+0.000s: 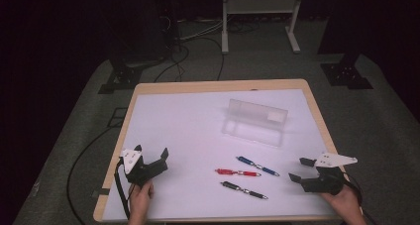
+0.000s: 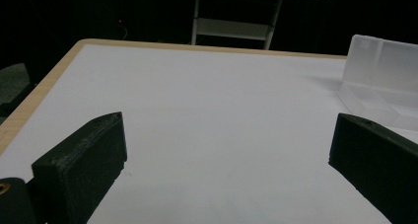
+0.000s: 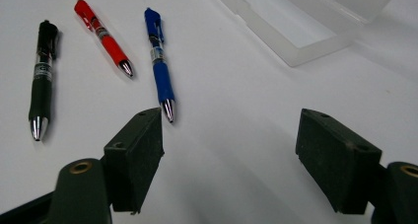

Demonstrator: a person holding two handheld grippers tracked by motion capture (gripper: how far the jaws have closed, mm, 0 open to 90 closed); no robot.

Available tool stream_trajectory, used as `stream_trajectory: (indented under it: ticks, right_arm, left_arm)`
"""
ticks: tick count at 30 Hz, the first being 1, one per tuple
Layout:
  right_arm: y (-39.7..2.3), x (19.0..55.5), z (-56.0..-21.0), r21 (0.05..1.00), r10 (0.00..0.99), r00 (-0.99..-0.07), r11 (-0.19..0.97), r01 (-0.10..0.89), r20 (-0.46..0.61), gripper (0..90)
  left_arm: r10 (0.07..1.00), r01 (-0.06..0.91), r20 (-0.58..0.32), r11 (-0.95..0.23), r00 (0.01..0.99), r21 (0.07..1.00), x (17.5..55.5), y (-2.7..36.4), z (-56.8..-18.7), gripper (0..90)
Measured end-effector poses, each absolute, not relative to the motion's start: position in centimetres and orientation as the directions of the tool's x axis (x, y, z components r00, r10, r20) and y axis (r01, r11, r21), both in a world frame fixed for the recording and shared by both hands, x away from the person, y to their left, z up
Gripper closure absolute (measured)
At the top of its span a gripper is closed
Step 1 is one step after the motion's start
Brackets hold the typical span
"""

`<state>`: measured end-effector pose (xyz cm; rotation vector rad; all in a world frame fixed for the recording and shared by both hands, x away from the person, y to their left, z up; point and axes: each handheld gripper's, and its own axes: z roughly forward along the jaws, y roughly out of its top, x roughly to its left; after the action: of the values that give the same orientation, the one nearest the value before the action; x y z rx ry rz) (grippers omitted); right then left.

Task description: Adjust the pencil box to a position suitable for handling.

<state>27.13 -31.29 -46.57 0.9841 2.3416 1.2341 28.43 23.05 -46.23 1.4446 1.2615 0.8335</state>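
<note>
R gripper (image 3: pixel 230 130) jaws apart, empty; L gripper (image 2: pixel 226 145) likewise. Blue pen (image 3: pixel 158 61) at R's 11 o'clock: prob light, stiff, slick. Grab at rubber grip mid-barrel.

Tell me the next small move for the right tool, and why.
Probably ease the right tool forward and slightly left over the blue pen, the nearest of the three. Its jaws stand open and hold nothing, the pen's tip lies just ahead of one jaw, and the clear case sits open beyond.

So that's three pens on the table (image 1: pixel 148 93): one blue (image 1: pixel 257 166), one red (image 1: pixel 237 172), one black (image 1: pixel 243 190). Plus one clear plastic case (image 1: pixel 256 120) and two grippers, left (image 1: pixel 151 154) and right (image 1: pixel 300 169)
</note>
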Motion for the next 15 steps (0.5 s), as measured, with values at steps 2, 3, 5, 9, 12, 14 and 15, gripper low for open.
stream_trajectory:
  ticks: [2, 3, 5, 9, 12, 14, 15]
  right_arm:
    - [-31.0, 27.2, -46.4, 0.815, 0.692, -0.721, 0.396, 0.423, 0.038, 25.4]
    - [-30.8, 27.2, -46.3, 0.816, 0.690, -0.723, 0.397, 0.420, 0.037, 25.4]
    - [-30.5, 27.3, -46.1, 0.817, 0.679, -0.733, 0.405, 0.410, 0.032, 25.4]
    - [-30.1, 27.1, -45.8, 0.818, 0.669, -0.742, 0.410, 0.403, 0.031, 25.4]
    - [-29.8, 27.2, -45.5, 0.815, 0.660, -0.751, 0.418, 0.401, 0.031, 25.4]
    - [-29.5, 27.3, -45.2, 0.816, 0.650, -0.760, 0.423, 0.395, 0.032, 25.4]
    - [-29.5, 27.3, -45.2, 0.816, 0.650, -0.760, 0.423, 0.395, 0.032, 25.4]
  left_arm:
    - [0.970, 0.277, -0.112, 0.049, 0.216, 0.960, 28.4, 23.0, -46.2, 0.4]
    - [0.970, 0.277, -0.110, 0.046, 0.217, 0.960, 28.4, 23.0, -46.2, 0.4]
    - [0.970, 0.279, -0.110, 0.046, 0.219, 0.959, 28.3, 23.1, -46.2, 0.4]
    - [0.969, 0.277, -0.110, 0.045, 0.223, 0.960, 28.3, 23.0, -46.2, 0.4]
    - [0.969, 0.277, -0.105, 0.040, 0.225, 0.960, 28.3, 23.0, -46.2, 0.4]
    - [0.969, 0.277, -0.102, 0.037, 0.225, 0.960, 28.3, 23.0, -46.2, 0.3]
    - [0.969, 0.277, -0.102, 0.037, 0.225, 0.960, 28.3, 23.0, -46.2, 0.4]
